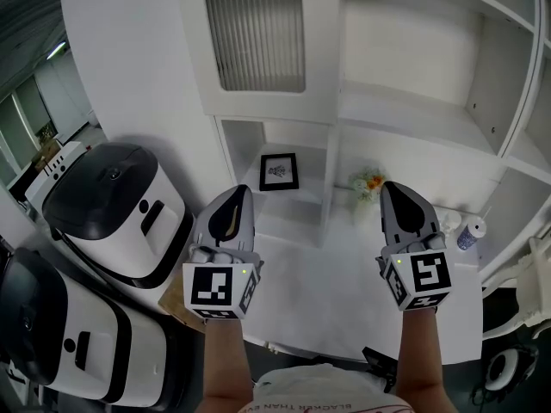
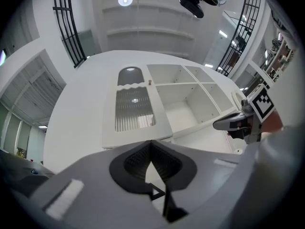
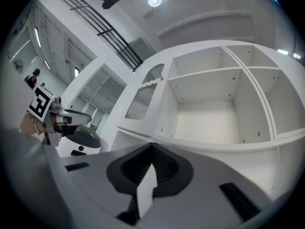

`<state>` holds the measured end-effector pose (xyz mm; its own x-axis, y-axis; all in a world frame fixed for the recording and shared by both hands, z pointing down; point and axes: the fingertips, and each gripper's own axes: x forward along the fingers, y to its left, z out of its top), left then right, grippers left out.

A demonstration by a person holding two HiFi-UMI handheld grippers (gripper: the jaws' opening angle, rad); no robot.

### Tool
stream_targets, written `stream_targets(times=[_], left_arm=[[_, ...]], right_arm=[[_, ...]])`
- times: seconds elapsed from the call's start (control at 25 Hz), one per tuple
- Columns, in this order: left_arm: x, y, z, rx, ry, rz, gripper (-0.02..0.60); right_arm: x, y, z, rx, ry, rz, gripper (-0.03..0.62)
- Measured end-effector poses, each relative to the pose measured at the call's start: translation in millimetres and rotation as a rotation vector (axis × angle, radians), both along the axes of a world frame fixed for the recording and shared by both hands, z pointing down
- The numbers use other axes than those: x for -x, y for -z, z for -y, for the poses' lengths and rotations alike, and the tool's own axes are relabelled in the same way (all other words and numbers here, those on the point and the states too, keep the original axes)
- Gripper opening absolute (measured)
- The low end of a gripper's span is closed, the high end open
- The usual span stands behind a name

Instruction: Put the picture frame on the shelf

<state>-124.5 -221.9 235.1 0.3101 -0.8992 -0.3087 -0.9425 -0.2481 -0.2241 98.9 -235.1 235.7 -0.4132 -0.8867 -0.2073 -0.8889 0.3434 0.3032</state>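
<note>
Since the picture frame (image 1: pixel 279 171) already sits in the low cubby of the shelf (image 1: pixel 288 220), we'd back straight off: left gripper (image 1: pixel 236 198) and right gripper (image 1: pixel 398 198) both pinched together, empty, short of it.

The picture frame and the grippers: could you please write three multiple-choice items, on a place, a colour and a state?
1. Where is the picture frame? A on the floor; B in a low compartment of the white shelf; C hung on a wall.
2. What colour is its border? A red; B black; C yellow.
3. How is the left gripper? A shut and empty; B wide open; C shut on the frame.
Key: B, it sits below the ribbed door; B, a dark rim round a pale print; A, its jaws meet on nothing.
</note>
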Motion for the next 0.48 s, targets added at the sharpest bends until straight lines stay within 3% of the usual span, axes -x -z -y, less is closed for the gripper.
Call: stream_targets(times=[0.48], left_arm=[[1.0,8.4,-10.4,-0.037,-0.018,-0.033,0.009]], right_arm=[[5.8,-3.8,-9.2,-0.011,0.006,-0.044,0.008]])
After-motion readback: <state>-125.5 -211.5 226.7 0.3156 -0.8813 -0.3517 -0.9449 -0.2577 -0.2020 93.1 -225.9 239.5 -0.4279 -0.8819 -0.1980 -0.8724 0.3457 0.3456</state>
